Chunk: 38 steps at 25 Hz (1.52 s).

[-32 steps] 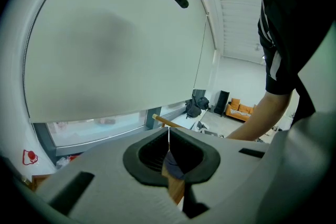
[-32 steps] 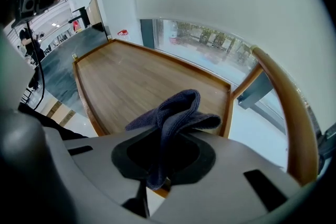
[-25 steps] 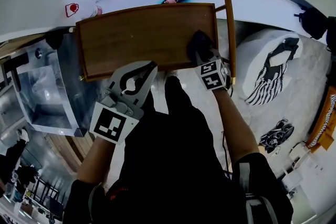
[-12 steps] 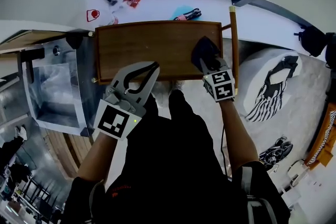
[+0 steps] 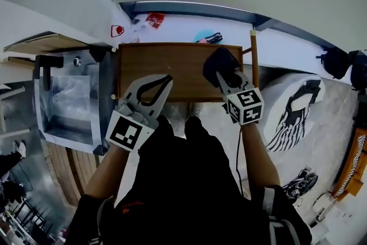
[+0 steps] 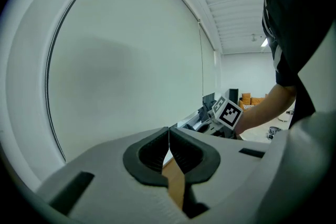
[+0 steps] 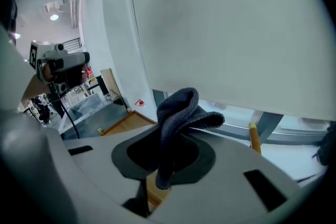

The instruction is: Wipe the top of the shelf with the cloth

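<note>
Wood shelf top (image 5: 166, 69) w/ dark cloth (image 5: 219, 61) at right end.

The left gripper (image 5: 165, 81) hangs at the near left, its jaws pressed together with nothing between them. The right gripper (image 5: 227, 75), a little farther out, is clamped on the cloth (image 7: 176, 113). Both forearms (image 5: 106, 172) reach forward from the body.

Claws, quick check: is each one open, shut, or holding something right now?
Left claw: shut, nothing in it.
Right claw: shut on the dark cloth.
</note>
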Available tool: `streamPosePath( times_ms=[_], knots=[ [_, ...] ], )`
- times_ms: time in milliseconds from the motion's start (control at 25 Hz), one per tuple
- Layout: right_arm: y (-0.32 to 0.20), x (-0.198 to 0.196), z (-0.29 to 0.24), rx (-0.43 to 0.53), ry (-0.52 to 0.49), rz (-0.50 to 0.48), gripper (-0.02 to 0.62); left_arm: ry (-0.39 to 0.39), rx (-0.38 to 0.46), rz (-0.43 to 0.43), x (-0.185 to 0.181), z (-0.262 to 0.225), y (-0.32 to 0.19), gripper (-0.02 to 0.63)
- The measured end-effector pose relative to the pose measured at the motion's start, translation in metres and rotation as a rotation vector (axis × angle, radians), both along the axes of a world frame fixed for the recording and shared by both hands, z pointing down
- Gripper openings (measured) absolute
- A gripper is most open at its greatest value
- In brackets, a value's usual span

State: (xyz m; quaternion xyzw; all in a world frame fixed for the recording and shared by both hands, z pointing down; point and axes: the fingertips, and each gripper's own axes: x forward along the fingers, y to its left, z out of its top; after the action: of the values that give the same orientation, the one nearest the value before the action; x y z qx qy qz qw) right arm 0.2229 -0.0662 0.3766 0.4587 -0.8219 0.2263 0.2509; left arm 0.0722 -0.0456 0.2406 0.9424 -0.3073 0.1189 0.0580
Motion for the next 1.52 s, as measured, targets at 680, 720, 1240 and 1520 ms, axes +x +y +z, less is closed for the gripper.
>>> streamPosePath(
  times_ms=[680, 720, 1240, 1520],
  knots=[
    [-0.013, -0.075, -0.118, 0.175, -0.147, -0.065, 0.048, 0.024, 0.112, -0.010, -0.046, -0.057, -0.008, 0.021],
    [-0.014, -0.079, -0.122, 0.182, -0.147, -0.071, 0.048, 0.029, 0.115, -0.014, -0.049, -0.059, -0.010, 0.021],
    [-0.024, -0.109, -0.160, 0.248, -0.135, -0.111, 0.048, 0.064, 0.132, -0.045, -0.077, -0.073, -0.023, 0.021],
    [-0.026, -0.118, -0.180, 0.279, -0.144, -0.134, 0.048, 0.074, 0.131, -0.056, -0.083, -0.076, -0.030, 0.020]
  ],
)
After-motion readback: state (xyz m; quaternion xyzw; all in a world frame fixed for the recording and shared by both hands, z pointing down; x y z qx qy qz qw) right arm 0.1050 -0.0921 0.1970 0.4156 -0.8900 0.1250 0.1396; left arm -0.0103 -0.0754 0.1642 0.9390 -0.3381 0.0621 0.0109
